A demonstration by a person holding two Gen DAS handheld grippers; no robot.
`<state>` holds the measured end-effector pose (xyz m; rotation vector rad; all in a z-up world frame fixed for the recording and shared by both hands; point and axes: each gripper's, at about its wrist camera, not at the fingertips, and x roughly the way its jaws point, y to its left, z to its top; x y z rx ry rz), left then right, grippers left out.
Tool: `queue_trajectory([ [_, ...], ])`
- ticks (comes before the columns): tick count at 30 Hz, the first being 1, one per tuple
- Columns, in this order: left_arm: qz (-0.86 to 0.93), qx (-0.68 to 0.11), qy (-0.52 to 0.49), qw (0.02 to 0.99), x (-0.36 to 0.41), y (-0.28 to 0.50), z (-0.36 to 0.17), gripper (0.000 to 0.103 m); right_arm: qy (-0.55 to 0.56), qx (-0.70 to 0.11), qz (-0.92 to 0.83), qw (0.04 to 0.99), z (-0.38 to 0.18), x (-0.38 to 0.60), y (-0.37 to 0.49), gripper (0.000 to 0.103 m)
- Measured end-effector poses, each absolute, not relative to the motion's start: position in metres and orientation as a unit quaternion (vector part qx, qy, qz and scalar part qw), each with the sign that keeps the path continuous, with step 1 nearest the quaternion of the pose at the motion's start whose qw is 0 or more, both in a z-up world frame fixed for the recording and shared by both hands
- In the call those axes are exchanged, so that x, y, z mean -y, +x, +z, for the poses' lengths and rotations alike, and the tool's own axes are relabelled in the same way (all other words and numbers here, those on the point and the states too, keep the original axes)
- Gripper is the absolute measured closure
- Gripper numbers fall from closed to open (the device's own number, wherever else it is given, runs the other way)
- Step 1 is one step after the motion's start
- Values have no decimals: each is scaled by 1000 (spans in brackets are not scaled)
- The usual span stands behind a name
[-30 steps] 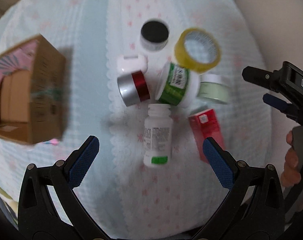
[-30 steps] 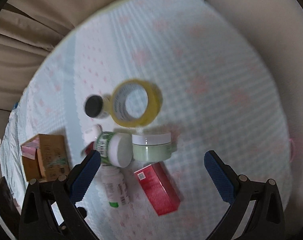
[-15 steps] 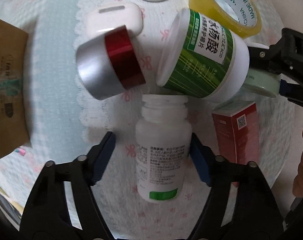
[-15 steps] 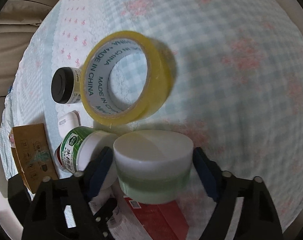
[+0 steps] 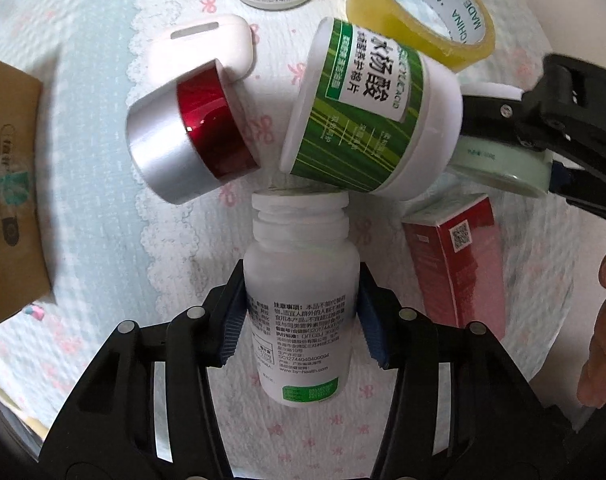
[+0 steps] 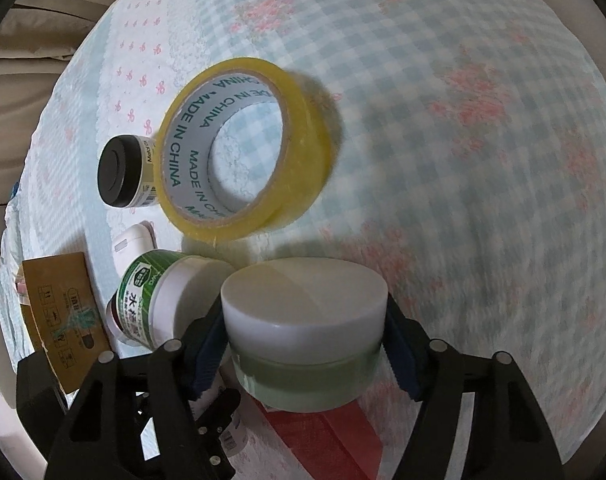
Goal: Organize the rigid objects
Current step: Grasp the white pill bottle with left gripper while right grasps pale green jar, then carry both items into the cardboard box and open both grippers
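Observation:
My left gripper (image 5: pixel 301 322) is shut on a white pill bottle (image 5: pixel 301 292) that lies on the cloth with its cap pointing away. My right gripper (image 6: pixel 305 344) is shut on a pale green cream jar with a white lid (image 6: pixel 303 328); the jar also shows in the left wrist view (image 5: pixel 499 164). Around them lie a green-labelled white tub (image 5: pixel 373 120), a red and silver jar (image 5: pixel 191 136), a white earbud case (image 5: pixel 201 54), a yellow tape roll (image 6: pixel 243 148), a black-lidded jar (image 6: pixel 121 172) and a red box (image 5: pixel 457 268).
A brown cardboard box (image 5: pixel 7 192) stands at the left on the quilted floral cloth (image 6: pixel 483 120). Beige cushions (image 6: pixel 23 40) rise behind the cloth. A person's fingers (image 5: pixel 603 328) show at the right edge.
Both grippers dropped down toward the pile. The left jaws closed onto the white pill bottle and the right jaws closed onto the green cream jar.

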<state>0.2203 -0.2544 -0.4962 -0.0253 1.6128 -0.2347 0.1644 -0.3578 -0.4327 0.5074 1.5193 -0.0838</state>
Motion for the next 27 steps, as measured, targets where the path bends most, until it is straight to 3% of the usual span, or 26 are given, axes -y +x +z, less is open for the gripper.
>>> queue_trajectory([
  [8, -116, -690, -37, 714, 228, 210, -434, 56, 229, -657, -50, 717, -387, 358, 147, 37],
  [18, -131, -609, -72, 779, 183, 200, -300, 56, 196, -601, -59, 772, -268, 333, 118, 37],
  [27, -142, -546, -71, 823, 73, 188, -208, 56, 179, -547, -63, 816, -177, 253, 95, 37],
])
